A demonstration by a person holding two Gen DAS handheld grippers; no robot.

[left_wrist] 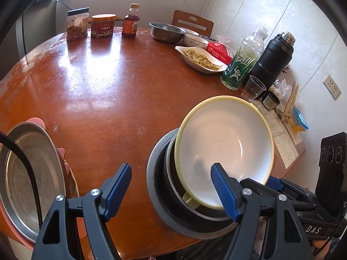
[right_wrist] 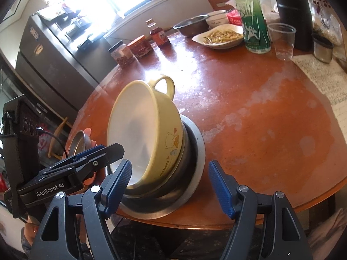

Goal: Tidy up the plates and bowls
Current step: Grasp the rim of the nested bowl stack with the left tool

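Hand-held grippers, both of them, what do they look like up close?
Each hand-held gripper is a black plastic frame with silver rivets and two blue ribbed pads. The left hand-held gripper has white "GenRobot.AI" lettering on its body and a black cable plugged into it, as the right wrist view shows. The right hand-held gripper shows white letters "DAS" in the left wrist view.

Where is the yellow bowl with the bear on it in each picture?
Left wrist view: the yellow bowl is lower right of centre, tilted in a dark bowl, its white inside showing.
Right wrist view: the yellow bowl is left of centre, bear picture and handle showing.
Shared landmark: the green bottle stands at the far right of the table in both.
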